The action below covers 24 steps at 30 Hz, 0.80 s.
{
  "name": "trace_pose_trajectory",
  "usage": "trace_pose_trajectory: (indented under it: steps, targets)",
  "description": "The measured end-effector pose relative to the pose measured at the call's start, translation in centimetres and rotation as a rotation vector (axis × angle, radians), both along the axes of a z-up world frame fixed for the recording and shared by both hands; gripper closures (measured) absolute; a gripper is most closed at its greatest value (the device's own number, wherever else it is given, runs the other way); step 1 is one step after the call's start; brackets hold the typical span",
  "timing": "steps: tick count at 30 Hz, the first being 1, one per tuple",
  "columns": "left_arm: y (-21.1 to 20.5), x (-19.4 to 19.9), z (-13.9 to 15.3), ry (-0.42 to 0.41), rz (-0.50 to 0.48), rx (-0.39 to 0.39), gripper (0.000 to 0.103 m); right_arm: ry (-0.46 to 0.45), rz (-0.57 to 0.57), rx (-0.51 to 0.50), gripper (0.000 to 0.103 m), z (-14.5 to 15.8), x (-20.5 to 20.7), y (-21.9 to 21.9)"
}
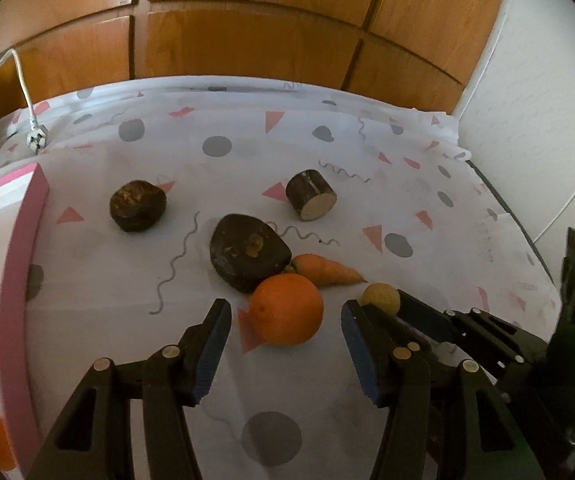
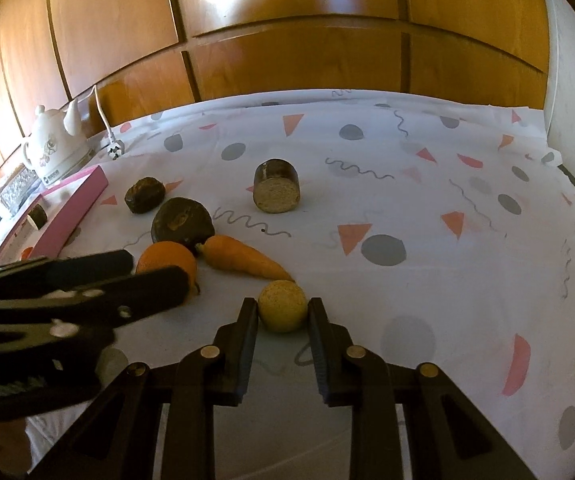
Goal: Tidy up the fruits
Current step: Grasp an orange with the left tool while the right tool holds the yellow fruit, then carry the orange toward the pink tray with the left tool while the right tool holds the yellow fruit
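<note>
Left gripper [image 1: 286, 314] stands open astride the orange [image 1: 287, 309], pads clear, lower centre of its view. Right gripper [image 2: 282, 309] clamps the yellow ball [image 2: 283, 305]. Patterned cloth [image 2: 427, 208] covers the surface; wood panels [image 2: 287, 20] behind. Pink tray [image 2: 75, 208] at left. Carrot [image 2: 243, 258] tip points lower right.

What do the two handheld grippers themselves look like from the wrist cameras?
Both look alike: the left gripper and right gripper are black plastic, each with two angular fingers carrying ribbed dark blue pads on the inner faces. Round silver-coloured pins sit at the linkage joints, and triangular cut-outs lighten the arms. No cables, sleeves or markings show.
</note>
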State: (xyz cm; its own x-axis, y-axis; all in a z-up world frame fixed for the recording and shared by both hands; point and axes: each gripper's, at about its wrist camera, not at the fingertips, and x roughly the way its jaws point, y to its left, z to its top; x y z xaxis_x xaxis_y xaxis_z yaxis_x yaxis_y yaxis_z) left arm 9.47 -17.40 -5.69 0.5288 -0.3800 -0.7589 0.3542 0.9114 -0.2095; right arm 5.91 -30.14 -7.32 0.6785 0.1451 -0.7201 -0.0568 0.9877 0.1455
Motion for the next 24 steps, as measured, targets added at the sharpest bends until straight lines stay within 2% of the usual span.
trace_pose_trajectory:
  steps: [2, 4, 6, 7, 11, 18, 24]
  targets:
    - [-0.2, 0.2, -0.6, 0.003, 0.006, 0.016, 0.048, -0.002, -0.001, 0.003, 0.078, 0.0, -0.1, -0.1]
    - [-0.1, 0.6, -1.0, 0.017, 0.015, -0.001, 0.051, -0.001, -0.003, 0.005, 0.077, 0.0, -0.1, -0.1]
    - [-0.1, 0.7, -1.1, 0.006, 0.016, -0.01, 0.057, -0.002, -0.003, 0.006, 0.077, 0.0, -0.1, -0.1]
    - [0.0, 0.7, -1.1, 0.007, 0.003, -0.026, 0.064, -0.002, -0.004, 0.005, 0.077, 0.0, -0.1, -0.1]
    - [0.8, 0.1, -0.9, -0.016, -0.001, -0.025, 0.064, -0.004, -0.005, 0.007, 0.077, -0.1, -0.1, -0.1]
    - [4.7, -2.6, -1.2, -0.073, 0.056, -0.005, 0.064, -0.003, -0.005, 0.004, 0.077, -0.1, -0.2, -0.1]
    - [3.9, -3.4, -2.1, -0.132, 0.035, 0.057, 0.064, 0.003, -0.005, -0.007, 0.077, 0.0, -0.2, 0.1]
